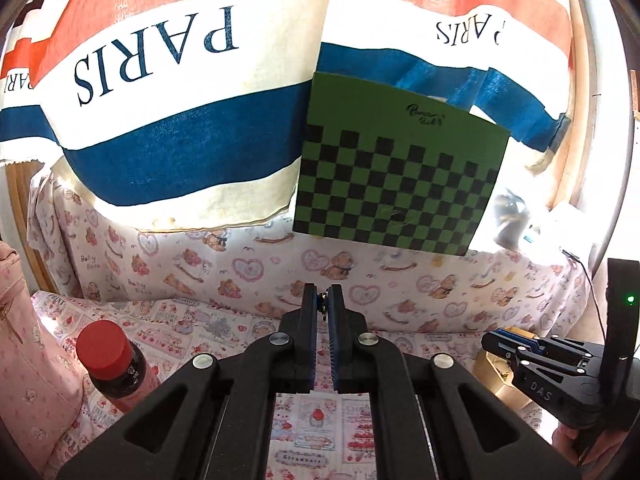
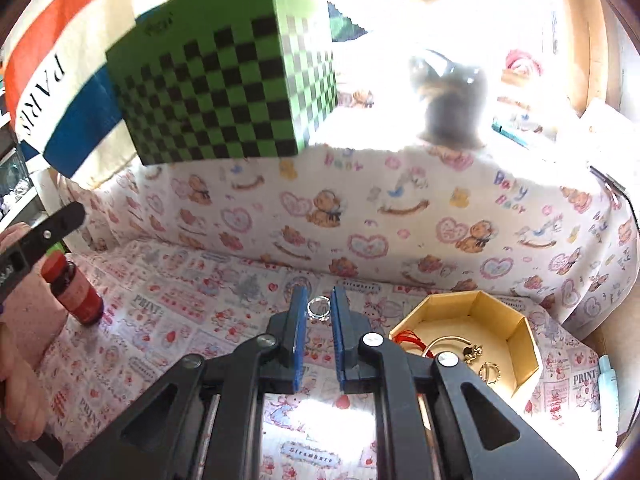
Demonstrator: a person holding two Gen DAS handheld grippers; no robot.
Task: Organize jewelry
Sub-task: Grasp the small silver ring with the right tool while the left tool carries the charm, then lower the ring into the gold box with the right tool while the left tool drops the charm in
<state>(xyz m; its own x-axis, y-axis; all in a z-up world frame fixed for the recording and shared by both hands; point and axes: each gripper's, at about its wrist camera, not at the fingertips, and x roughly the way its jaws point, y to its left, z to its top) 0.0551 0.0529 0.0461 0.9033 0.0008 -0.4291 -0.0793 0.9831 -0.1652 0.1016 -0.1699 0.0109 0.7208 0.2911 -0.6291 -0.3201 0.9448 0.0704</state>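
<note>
The right gripper [image 2: 320,310] fingers pinch a silver ring [image 2: 319,306], lifted for the octagonal box [image 2: 524,344] at four o'clock. The left gripper [image 1: 323,300] fingers clench a small blue piece, unidentifiable.

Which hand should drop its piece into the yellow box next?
Probably right: its gripper holds a ring and sits just beside the box. The left gripper, pinching something small, is farther away.

A box [image 2: 472,336] sits on the printed cloth [image 2: 180,312] to the right, with jewelry [image 2: 490,370] inside; a bottle [image 2: 76,292] stands far left. A ring [image 2: 319,306] sits between them. Behind, on a raised ledge, stands a checkered box [image 2: 216,80].
</note>
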